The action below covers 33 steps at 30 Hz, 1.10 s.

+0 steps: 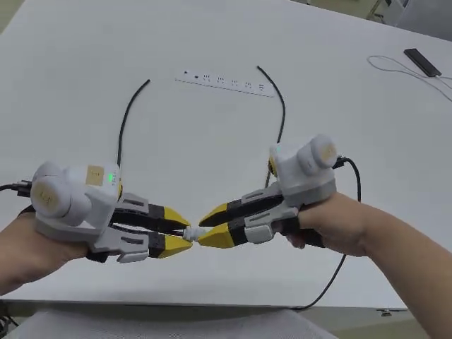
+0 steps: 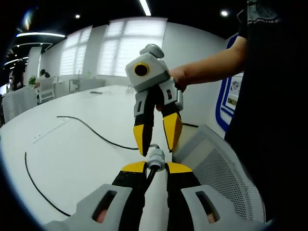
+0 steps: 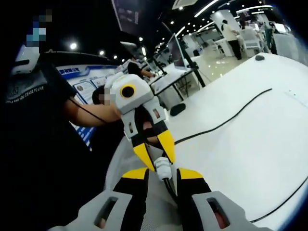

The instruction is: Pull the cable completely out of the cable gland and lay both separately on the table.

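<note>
Low over the table's front edge, a small white cable gland (image 1: pixel 193 232) hangs between the two grippers' yellow tips. My left gripper (image 1: pixel 189 233) comes from the left and is shut on the gland (image 2: pixel 155 157). Opposite it, my right gripper (image 1: pixel 200 229) has its jaws apart, straddling the black cable (image 3: pixel 168 186) right beside the gland (image 3: pixel 162 169). The cable (image 1: pixel 282 113) trails from the gland back across the white table; a second black stretch (image 1: pixel 123 127) lies on the left. In the left gripper view the right gripper (image 2: pixel 158 151) points down at the gland.
A white power strip (image 1: pixel 226 81) lies at the far middle of the table (image 1: pixel 70 85). A flat black device (image 1: pixel 422 62) with a thin wire sits at the far right. A grey mesh chair (image 2: pixel 216 168) stands just off the table's front edge.
</note>
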### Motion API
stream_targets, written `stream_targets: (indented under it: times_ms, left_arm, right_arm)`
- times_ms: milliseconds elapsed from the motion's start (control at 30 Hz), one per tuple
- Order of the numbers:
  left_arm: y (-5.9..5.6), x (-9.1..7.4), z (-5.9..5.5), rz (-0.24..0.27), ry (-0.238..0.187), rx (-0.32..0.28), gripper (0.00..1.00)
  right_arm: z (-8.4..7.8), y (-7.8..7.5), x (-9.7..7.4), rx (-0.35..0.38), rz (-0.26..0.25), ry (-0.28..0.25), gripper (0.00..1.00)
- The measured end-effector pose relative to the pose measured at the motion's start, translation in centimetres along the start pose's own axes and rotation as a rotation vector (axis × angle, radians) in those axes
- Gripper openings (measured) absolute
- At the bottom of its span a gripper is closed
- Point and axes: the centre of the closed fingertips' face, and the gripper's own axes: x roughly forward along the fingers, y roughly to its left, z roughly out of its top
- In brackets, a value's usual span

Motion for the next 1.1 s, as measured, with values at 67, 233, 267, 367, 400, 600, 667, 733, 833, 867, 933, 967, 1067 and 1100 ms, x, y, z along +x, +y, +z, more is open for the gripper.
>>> stream_targets:
  times_ms: [67,233,267,367,400,600,667,733,833,867,933,967,1067,1100]
  left_arm:
    - [0.0,0.0,0.0,0.0,0.001,0.005,0.15]
    - [0.1,0.1,0.0,-0.005,0.003,0.004,0.15]
    - [0.1,0.1,0.0,-0.006,0.002,0.001,0.15]
    - [0.1,0.2,0.0,-0.01,0.004,-0.003,0.15]
    - [0.1,0.3,0.0,-0.013,0.004,-0.003,0.15]
    - [0.1,0.4,-0.2,-0.015,0.009,-0.013,0.15]
    - [0.0,0.4,-0.2,-0.017,0.011,-0.014,0.15]
    - [0.0,0.4,-0.2,-0.019,0.012,-0.017,0.15]
    - [-0.1,0.4,-0.4,-0.024,0.015,-0.035,0.15]
    - [-0.1,0.4,-0.4,-0.025,0.016,-0.041,0.15]
    - [-0.2,0.4,-0.5,-0.029,0.019,-0.052,0.15]
    - [-0.2,0.4,-0.5,-0.029,0.019,-0.058,0.15]
    - [-0.2,0.4,-0.4,-0.03,0.016,-0.075,0.15]
    - [-0.1,0.4,-0.4,-0.028,0.015,-0.087,0.15]
  right_arm:
    - [-0.1,-0.1,0.1,0.004,-0.001,0.008,0.19]
    - [-0.5,0.0,0.2,0.003,0.011,0.023,0.15]
    - [-0.6,0.1,0.2,0.005,0.014,0.025,0.15]
    - [-0.6,0.2,0.3,0.003,0.021,0.027,0.11]
    - [-0.7,0.1,0.3,0.003,0.021,0.029,0.1]
    - [-0.8,0.1,0.3,-0.02,0.008,0.029,0.09]
    - [-0.8,0.2,0.3,-0.044,0.002,0.038,0.09]
    - [-0.9,0.1,0.4,-0.113,-0.016,0.057,0.08]
    - [-1.1,0.2,0.5,-0.229,-0.054,0.095,0.08]
    - [-1.1,0.3,0.6,-0.253,-0.065,0.102,0.08]
    - [-1.2,0.4,0.6,-0.318,-0.09,0.119,0.08]
    - [-1.2,0.4,0.6,-0.345,-0.112,0.122,0.08]
    - [-1.1,0.4,0.6,-0.401,-0.158,0.133,0.08]
    - [-1.1,0.3,0.5,-0.433,-0.187,0.134,0.08]
